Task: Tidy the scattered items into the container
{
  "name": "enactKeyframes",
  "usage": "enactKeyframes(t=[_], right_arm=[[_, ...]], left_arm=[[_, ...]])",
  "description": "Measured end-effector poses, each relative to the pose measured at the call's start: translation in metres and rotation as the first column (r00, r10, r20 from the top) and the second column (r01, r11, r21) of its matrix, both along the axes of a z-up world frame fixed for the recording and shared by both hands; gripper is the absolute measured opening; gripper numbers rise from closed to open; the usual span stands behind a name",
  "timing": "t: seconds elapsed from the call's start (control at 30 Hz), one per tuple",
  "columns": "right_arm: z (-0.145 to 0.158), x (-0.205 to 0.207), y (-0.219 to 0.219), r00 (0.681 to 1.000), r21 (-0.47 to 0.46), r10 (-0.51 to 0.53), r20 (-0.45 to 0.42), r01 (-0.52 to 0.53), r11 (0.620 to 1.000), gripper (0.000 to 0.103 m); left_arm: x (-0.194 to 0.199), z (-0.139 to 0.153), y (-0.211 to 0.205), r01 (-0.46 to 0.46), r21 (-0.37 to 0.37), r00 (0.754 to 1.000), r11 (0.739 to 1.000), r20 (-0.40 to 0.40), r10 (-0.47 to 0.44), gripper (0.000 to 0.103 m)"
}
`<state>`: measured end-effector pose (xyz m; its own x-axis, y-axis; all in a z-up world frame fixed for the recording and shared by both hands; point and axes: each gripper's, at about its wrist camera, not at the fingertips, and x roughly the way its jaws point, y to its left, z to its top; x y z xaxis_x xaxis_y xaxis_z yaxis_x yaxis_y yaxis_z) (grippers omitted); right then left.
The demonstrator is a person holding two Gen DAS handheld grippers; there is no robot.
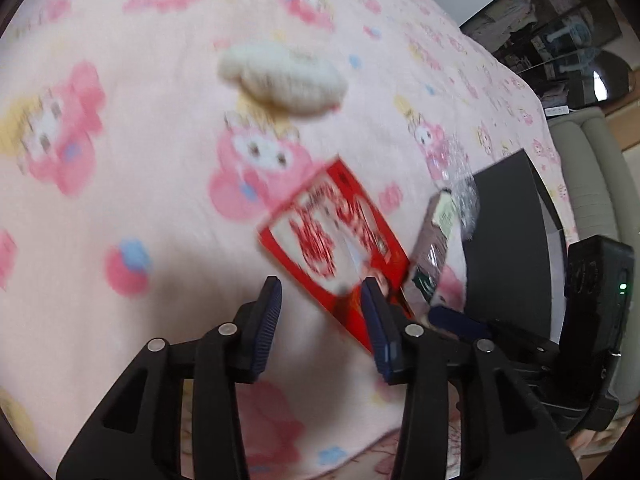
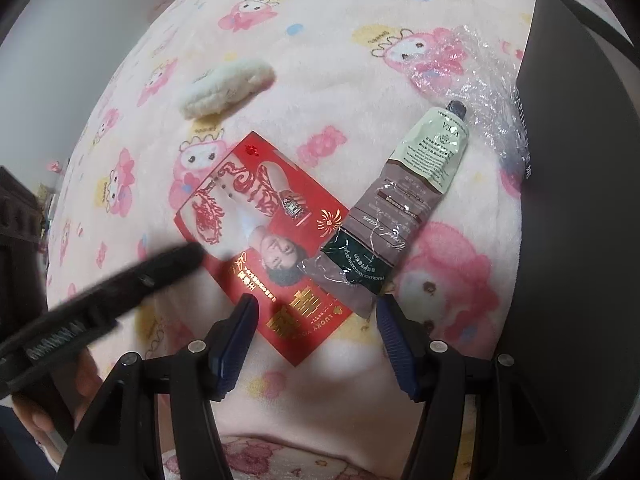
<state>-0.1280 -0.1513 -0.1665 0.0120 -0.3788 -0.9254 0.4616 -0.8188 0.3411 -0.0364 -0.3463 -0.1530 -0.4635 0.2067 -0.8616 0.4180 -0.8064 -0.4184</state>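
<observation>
Both tongs, left (image 1: 320,292) and right (image 2: 316,312), hang open and empty over the bed (image 2: 360,20). The tube (image 2: 404,216) overlaps the red card (image 2: 240,208) beside the black box (image 2: 580,200); grabbing either could drag the other.

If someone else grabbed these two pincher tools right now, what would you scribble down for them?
Left gripper: open, holding nothing, over the red card.
Right gripper: open, empty, above the card's near end and the hand cream tube.
On the pink blanket: red card with the tube's tail overlapping it, a fluffy white item, and crumpled clear plastic wrap beside the black box.
Done: nothing seen going into the box; its inside is hidden.
Left: all four.
</observation>
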Motion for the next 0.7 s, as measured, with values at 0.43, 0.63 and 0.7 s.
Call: enactKeyframes(t=[0.43, 0.63, 0.7], right_arm=[[-0.03, -0.025, 0.002, 0.993, -0.047, -0.065, 0.1, 0.07, 0.996, 0.058], [-0.033, -0.029, 0.004, 0.99, -0.062, -0.104, 0.095, 0.11, 0.992, 0.058], [-0.033, -0.029, 0.005, 0.99, -0.065, -0.106, 0.092, 0.112, 0.992, 0.058]], left_arm=[[-0.023, -0.023, -0.03, -0.055, -0.018, 0.998, 0.998, -0.029, 0.054, 0.05], [-0.042, -0.029, -0.041, -0.023, -0.009, 0.999, 1.0, -0.045, 0.022, 0.05], [-0.046, -0.035, -0.038, 0.0, -0.012, 0.999, 1.0, -0.039, 0.0, 0.05]])
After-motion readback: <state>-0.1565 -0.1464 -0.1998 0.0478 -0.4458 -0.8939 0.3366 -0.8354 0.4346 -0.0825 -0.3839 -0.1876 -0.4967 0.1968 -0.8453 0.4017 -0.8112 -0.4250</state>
